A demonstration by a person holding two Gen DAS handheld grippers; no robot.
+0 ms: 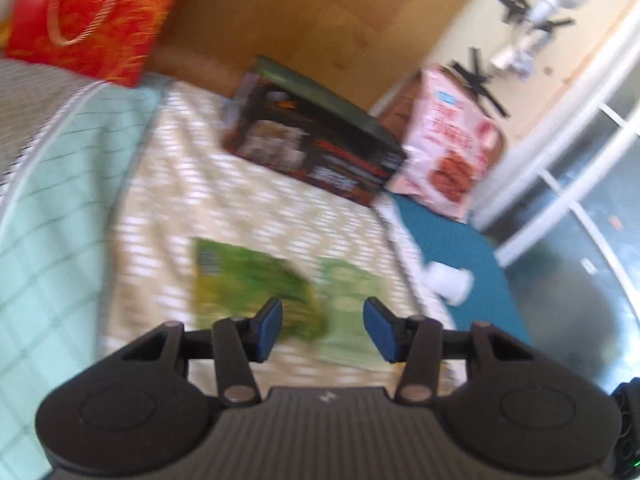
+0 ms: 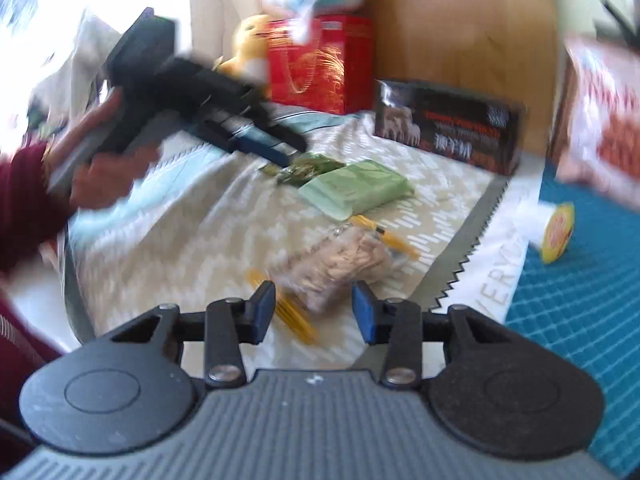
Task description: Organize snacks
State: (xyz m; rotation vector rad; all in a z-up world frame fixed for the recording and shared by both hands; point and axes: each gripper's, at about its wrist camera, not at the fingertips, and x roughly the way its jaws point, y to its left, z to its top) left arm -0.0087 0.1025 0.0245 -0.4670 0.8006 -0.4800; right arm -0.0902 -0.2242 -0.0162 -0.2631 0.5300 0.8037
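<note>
My left gripper (image 1: 323, 326) is open and empty, just above a dark green snack packet (image 1: 256, 284) and a pale green flat packet (image 1: 352, 304) on the patterned cloth (image 1: 192, 184). In the right wrist view the left gripper (image 2: 294, 152) hovers at those same packets, the dark green one (image 2: 304, 168) and the pale green one (image 2: 356, 190). My right gripper (image 2: 314, 308) is open and empty, just before a clear bag of beige snacks (image 2: 340, 268) with yellow wrappers (image 2: 296, 316). A black snack box (image 1: 316, 140) (image 2: 448, 124) and a pink bag (image 1: 448, 148) (image 2: 600, 120) stand at the back.
A red gift bag (image 1: 92, 16) (image 2: 320, 64) and a yellow plush toy (image 2: 248, 48) sit at the back left by a wooden panel (image 1: 312, 12). A small white cup with a yellow lid (image 2: 552, 232) (image 1: 450, 282) lies on the teal mat (image 2: 580, 300). Both views are blurred.
</note>
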